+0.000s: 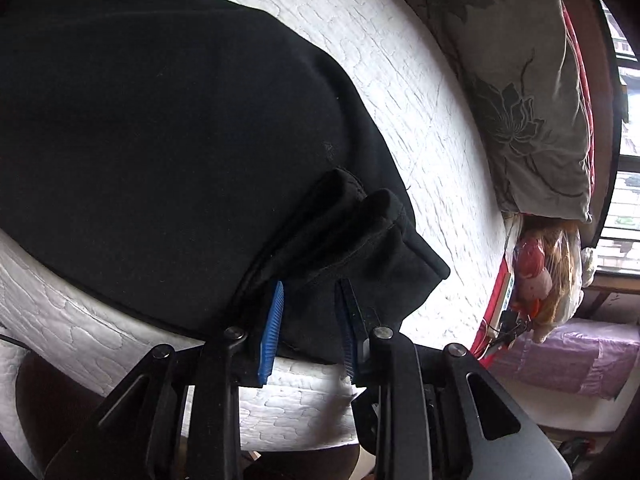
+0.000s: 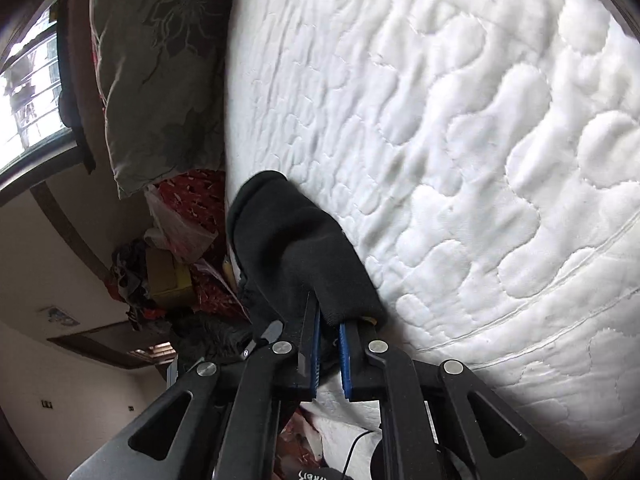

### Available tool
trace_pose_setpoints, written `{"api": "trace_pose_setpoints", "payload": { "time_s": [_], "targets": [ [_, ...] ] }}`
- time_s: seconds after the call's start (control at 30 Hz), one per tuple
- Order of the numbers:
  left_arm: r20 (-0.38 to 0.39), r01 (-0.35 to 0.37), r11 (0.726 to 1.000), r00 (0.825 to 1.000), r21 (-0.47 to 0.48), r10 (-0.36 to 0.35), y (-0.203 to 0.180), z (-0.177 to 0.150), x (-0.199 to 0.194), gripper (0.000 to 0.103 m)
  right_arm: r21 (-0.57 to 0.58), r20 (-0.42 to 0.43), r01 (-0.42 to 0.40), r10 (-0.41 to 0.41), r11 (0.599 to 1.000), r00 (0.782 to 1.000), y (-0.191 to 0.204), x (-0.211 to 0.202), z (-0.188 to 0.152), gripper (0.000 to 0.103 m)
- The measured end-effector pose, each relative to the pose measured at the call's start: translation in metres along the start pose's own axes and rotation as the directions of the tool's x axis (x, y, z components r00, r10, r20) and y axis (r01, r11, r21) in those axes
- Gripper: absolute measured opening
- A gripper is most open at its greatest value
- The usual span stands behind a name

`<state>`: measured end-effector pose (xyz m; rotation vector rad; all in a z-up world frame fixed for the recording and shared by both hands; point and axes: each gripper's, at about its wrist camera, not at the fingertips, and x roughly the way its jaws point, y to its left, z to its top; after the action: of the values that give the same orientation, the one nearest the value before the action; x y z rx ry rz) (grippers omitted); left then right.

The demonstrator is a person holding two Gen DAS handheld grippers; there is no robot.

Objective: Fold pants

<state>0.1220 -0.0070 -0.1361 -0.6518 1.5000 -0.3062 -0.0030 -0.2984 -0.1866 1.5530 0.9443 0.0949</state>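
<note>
The black pants [image 1: 160, 152] lie spread across the white quilted mattress [image 1: 420, 100], reaching its near edge. The left gripper [image 1: 310, 300] is clamped on a bunched corner of the fabric there, blue pads [image 1: 272, 320] pressing the cloth from both sides. The right gripper [image 2: 329, 316] is closed on another black fold of the pants [image 2: 288, 240] at the mattress [image 2: 460, 120] edge, beside a floral pillow [image 2: 160, 60].
</note>
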Motion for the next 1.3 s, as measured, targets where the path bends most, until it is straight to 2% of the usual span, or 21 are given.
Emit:
{"api": "trace_pose_setpoints", "payload": {
  "time_s": [0.1,0.17,0.23,0.3,0.33,0.43,0.6,0.7,0.77,0.8,0.83,0.9,0.93,0.97,1.0,1.03,1.07,1.13,1.2,1.27,1.3],
  "targets": [
    [-0.012,0.046,0.999,0.999,-0.008,-0.046,0.005,0.0,-0.012,0.024,-0.029,-0.005,0.0,0.0,1.0,1.0,0.002,0.0,0.001,0.006],
    [-0.004,0.076,0.997,0.997,-0.031,-0.076,0.014,-0.003,-0.024,0.025,-0.015,-0.035,-0.013,0.013,1.0,0.999,0.004,-0.003,0.001,0.014],
    [0.005,0.097,0.994,0.995,-0.043,-0.097,0.018,-0.005,-0.031,0.025,-0.002,-0.044,-0.024,0.023,1.0,0.999,0.006,-0.014,-0.004,0.016],
    [0.003,0.111,0.993,0.994,-0.037,-0.111,0.017,-0.007,-0.033,0.028,-0.059,-0.008,-0.031,0.03,0.998,1.0,0.018,-0.029,-0.01,0.017],
    [-0.001,0.103,0.994,0.995,-0.036,-0.103,0.015,-0.008,-0.031,0.034,-0.091,0.014,-0.034,0.035,0.995,0.999,0.027,-0.034,-0.011,0.019],
    [-0.028,0.097,0.995,0.995,-0.039,-0.098,0.013,-0.008,-0.025,0.037,-0.162,0.025,-0.058,0.063,0.985,0.998,0.048,-0.031,-0.01,0.03],
    [-0.034,0.133,0.991,0.99,-0.031,-0.134,0.005,-0.006,-0.025,0.037,-0.143,0.072,0.007,0.003,0.99,0.997,0.057,-0.035,-0.021,0.03],
    [-0.03,0.121,0.993,0.992,-0.008,-0.121,-0.005,-0.004,-0.021,0.037,-0.16,0.117,0.014,0.005,0.987,0.993,0.064,-0.047,-0.032,0.03],
    [-0.028,0.103,0.995,0.994,0.015,-0.102,-0.011,-0.001,-0.014,0.037,-0.243,0.112,0.006,0.022,0.97,0.993,0.08,-0.039,-0.028,0.037],
    [-0.022,0.073,0.997,0.997,0.026,-0.072,-0.012,0.0,-0.01,0.037,-0.279,0.101,0.016,0.013,0.96,0.995,0.085,-0.032,-0.023,0.037],
    [-0.02,0.044,0.998,0.999,0.033,-0.043,-0.012,0.002,-0.003,0.037,-0.289,0.093,0.024,0.003,0.957,0.996,0.085,-0.023,-0.018,0.037],
    [-0.029,0.042,0.998,0.999,0.044,-0.041,-0.008,0.004,0.006,0.036,-0.277,0.078,0.05,-0.029,0.959,0.997,0.075,-0.007,-0.008,0.037],
    [-0.027,0.049,0.998,0.998,0.049,-0.048,-0.007,0.005,0.006,0.037,-0.269,0.088,0.089,-0.068,0.959,0.994,0.067,0.0,-0.004,0.036],
    [-0.029,0.056,0.997,0.998,0.054,-0.054,-0.008,0.005,0.004,0.037,-0.262,0.085,0.114,-0.095,0.958,0.992,0.059,0.006,-0.001,0.03],
    [-0.034,0.064,0.996,0.997,0.058,-0.062,-0.008,0.005,0.001,0.037,-0.261,0.084,0.127,-0.108,0.957,0.991,0.051,0.009,0.001,0.024],
    [-0.038,0.08,0.995,0.996,0.061,-0.078,-0.008,0.005,-0.004,0.037,-0.266,0.093,0.136,-0.115,0.954,0.989,0.046,0.01,0.001,0.011],
    [-0.034,0.093,0.994,0.995,0.064,-0.091,-0.006,0.004,-0.011,0.037,-0.272,0.088,0.134,-0.114,0.953,0.99,0.044,0.009,0.002,0.009],
    [0.003,0.11,0.99,0.994,0.082,-0.111,0.002,0.002,-0.033,0.037,-0.263,0.074,0.122,-0.106,0.957,0.992,0.045,0.006,0.002,0.01],
    [0.05,0.119,0.988,0.991,0.098,-0.125,0.015,0.004,-0.062,0.037,-0.282,0.078,0.122,-0.104,0.952,0.992,0.054,0.0,-0.001,0.017],
    [0.094,0.134,0.986,0.985,0.099,-0.143,0.035,0.012,-0.093,0.037,-0.342,0.108,0.141,-0.11,0.929,0.988,0.069,-0.008,-0.01,0.029],
    [0.119,0.138,0.986,0.982,0.098,-0.149,0.048,0.018,-0.11,0.037,-0.374,0.111,0.146,-0.112,0.916,0.988,0.076,-0.008,-0.016,0.03]
  ]
}}
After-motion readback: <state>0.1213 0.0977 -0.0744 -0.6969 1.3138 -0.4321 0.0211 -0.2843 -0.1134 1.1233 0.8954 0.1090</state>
